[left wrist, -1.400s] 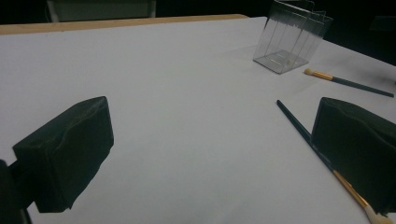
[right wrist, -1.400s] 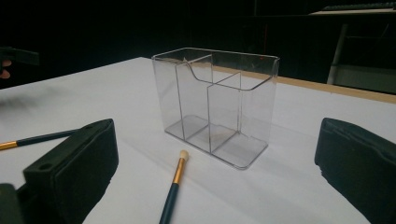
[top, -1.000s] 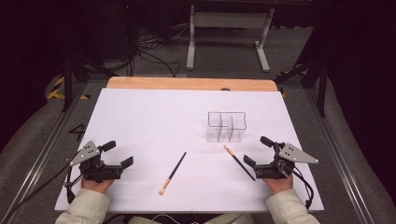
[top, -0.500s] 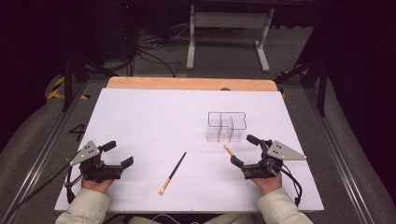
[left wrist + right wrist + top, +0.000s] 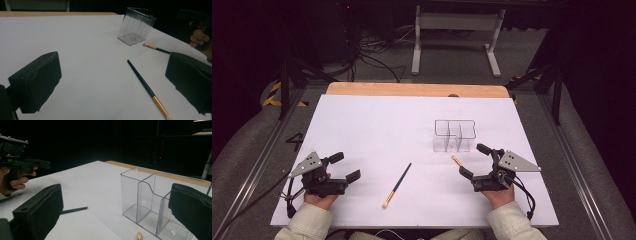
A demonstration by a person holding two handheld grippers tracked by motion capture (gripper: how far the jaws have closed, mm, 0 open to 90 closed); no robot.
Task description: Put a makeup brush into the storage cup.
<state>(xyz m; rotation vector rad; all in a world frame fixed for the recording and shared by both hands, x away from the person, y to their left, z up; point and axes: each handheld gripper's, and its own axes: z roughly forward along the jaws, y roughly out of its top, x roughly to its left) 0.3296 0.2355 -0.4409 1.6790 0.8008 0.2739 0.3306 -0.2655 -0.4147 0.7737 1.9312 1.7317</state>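
Observation:
A clear compartmented organizer (image 5: 454, 134) (image 5: 136, 26) (image 5: 150, 202) stands right of the table's middle. A dark-handled brush with a gold ferrule (image 5: 397, 185) (image 5: 147, 88) lies in front of the centre. A second brush (image 5: 457, 161) (image 5: 156, 47) lies just in front of the organizer, and its pale end (image 5: 139, 235) shows between my right jaws. My right gripper (image 5: 473, 160) (image 5: 115, 215) is open around that brush, with nothing held. At the front left my left gripper (image 5: 346, 166) (image 5: 112, 82) rests open and empty, well left of the first brush.
White paper (image 5: 377, 130) covers the table, with a wooden strip (image 5: 412, 90) at the far edge. Cables and a metal stand (image 5: 452, 35) sit on the dark floor beyond. The person's hands hold both grippers near the front edge.
My right gripper has moved left and forward, bringing its open jaws around the second brush's end. The left gripper and both brushes have stayed put.

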